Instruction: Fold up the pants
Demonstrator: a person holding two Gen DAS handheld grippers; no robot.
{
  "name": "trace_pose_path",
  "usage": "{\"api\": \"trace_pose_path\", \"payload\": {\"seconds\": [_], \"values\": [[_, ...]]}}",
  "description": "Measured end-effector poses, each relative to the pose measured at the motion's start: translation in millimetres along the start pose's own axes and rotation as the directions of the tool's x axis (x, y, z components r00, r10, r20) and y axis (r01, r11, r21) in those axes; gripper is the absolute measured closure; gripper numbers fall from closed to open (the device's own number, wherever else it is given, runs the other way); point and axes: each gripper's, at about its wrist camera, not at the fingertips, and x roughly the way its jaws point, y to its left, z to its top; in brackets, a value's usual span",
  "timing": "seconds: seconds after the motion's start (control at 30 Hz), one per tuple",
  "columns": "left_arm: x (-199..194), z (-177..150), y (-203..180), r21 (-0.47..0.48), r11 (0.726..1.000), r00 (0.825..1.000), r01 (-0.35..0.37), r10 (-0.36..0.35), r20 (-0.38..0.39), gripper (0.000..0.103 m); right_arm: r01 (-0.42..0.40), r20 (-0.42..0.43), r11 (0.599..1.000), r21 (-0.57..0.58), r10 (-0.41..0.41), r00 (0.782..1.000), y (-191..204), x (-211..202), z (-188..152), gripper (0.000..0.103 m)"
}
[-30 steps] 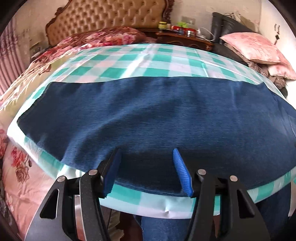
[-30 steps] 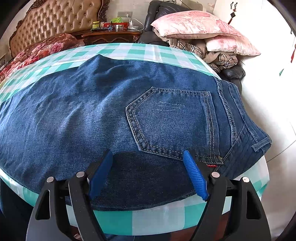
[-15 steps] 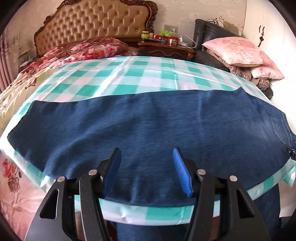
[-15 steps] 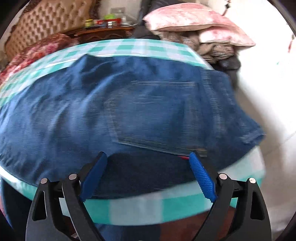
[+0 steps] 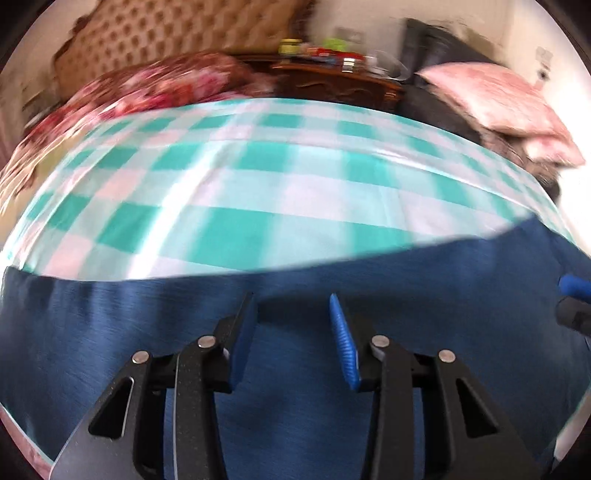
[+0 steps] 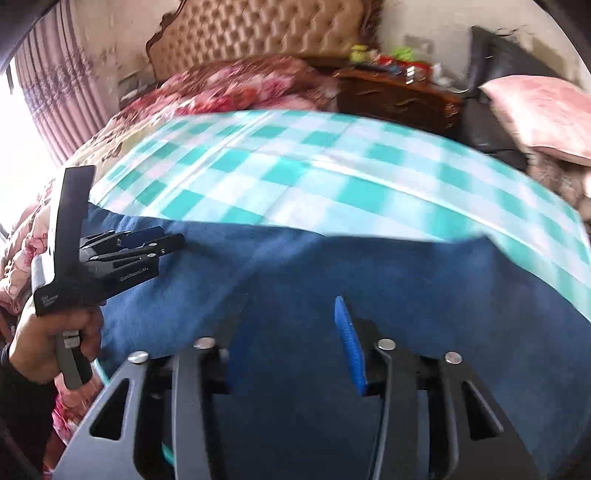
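Note:
Dark blue jeans (image 5: 295,354) lie flat across the near side of a green-and-white checked cloth (image 5: 258,192); they also fill the lower half of the right wrist view (image 6: 295,280). My left gripper (image 5: 293,321) is open and empty, low over the denim. It also shows from the side in the right wrist view (image 6: 147,240), held by a hand at the left. My right gripper (image 6: 284,325) is open and empty over the jeans; its blue fingertip (image 5: 574,286) shows at the right edge of the left wrist view. Both views are motion-blurred.
A tufted headboard (image 6: 258,33) and a red floral quilt (image 6: 240,85) lie at the back. A dark wooden nightstand (image 6: 399,96) carries small items. Pink pillows (image 5: 495,96) are stacked on a black chair at the right. A curtain (image 6: 48,88) hangs at the left.
Both grippers have moved forward over the jeans. The right gripper has swung left, off the back pocket, and now faces the headboard with the left gripper in its view.

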Motion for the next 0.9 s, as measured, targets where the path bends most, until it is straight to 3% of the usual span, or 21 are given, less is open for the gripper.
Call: {"api": "trace_pose_path", "payload": {"seconds": [0.03,0.1,0.17,0.23,0.3,0.47,0.5,0.57,0.6,0.63,0.67,0.73,0.77,0.8,0.87,0.9], "values": [[2.4,5.4,17.1,-0.027,1.0,1.0,-0.004,0.004,0.015,0.066,-0.014,-0.016,1.0,0.004,0.014,1.0,5.4,16.8,10.3,0.068],[4.2,12.6,45.4,-0.07,0.994,0.996,-0.082,0.084,0.023,0.066,-0.002,-0.028,1.0,-0.002,0.002,1.0,9.4,38.3,24.2,0.071],[-1.6,14.8,75.8,-0.144,0.986,0.995,-0.086,0.093,0.044,0.066,0.032,-0.046,0.999,-0.01,-0.033,0.998,6.9,53.9,29.4,0.074],[-23.3,10.1,108.4,-0.203,0.973,0.989,-0.108,0.126,0.076,0.066,0.058,-0.07,0.998,-0.002,-0.058,0.996,-2.2,69.6,28.6,0.089],[-53.7,-3.7,132.5,-0.239,0.966,0.982,-0.095,0.13,0.138,0.066,0.07,-0.043,0.998,0.004,-0.07,0.997,-12.6,70.8,28.8,0.095],[-98.7,-53.4,157.3,-0.207,0.969,0.968,-0.132,0.171,0.184,0.067,0.1,-0.022,0.995,0.004,-0.1,0.995,-18.8,75.8,32.4,0.095],[-99.2,-61.6,162.1,-0.186,0.972,0.97,-0.143,0.175,0.168,0.067,0.119,-0.02,0.993,-0.002,-0.119,0.993,-15.7,76.2,32.5,0.095],[-91.1,-75.1,172.5,-0.148,0.962,0.962,-0.23,0.248,0.112,0.067,0.147,-0.021,0.989,-0.003,-0.147,0.989,-11.9,77.3,34.9,0.094],[-92.1,-80.8,185.0,-0.16,0.946,0.949,-0.282,0.299,0.096,0.067,0.171,-0.019,0.985,0.002,-0.171,0.985,-7.4,75.1,36.4,0.088],[-98.7,-85.7,194.8,-0.187,0.936,0.942,-0.297,0.32,0.102,0.067,0.179,-0.013,0.984,0.0,-0.179,0.984,-2.3,71.3,36.9,0.074],[-108.3,-88.3,205.1,-0.222,0.926,0.934,-0.304,0.336,0.124,0.065,0.193,-0.002,0.981,-0.008,-0.193,0.981,2.9,67.4,37.6,0.069],[-124.7,-92.4,225.5,-0.295,0.899,0.913,-0.324,0.379,0.152,0.061,0.195,0.033,0.98,-0.038,-0.194,0.98,21.5,52.1,37.7,0.035],[-130.2,-94.7,236.2,-0.334,0.875,0.899,-0.35,0.414,0.141,0.061,0.176,0.045,0.983,-0.051,-0.174,0.984,30.3,45.7,37.3,0.033],[-136.0,-97.1,246.4,-0.368,0.864,0.896,-0.345,0.419,0.145,0.063,0.137,0.059,0.988,-0.071,-0.133,0.989,44.3,37.5,36.2,0.033],[-147.2,-103.4,258.9,-0.404,0.874,0.917,-0.27,0.362,0.17,0.063,0.101,0.059,0.99,-0.094,-0.096,0.994,63.4,32.3,34.9,0.03],[-150.0,-106.3,259.6,-0.405,0.887,0.929,-0.221,0.318,0.19,0.063,0.082,0.05,0.992,-0.095,-0.077,0.996,70.4,31.8,34.0,0.024]]}}
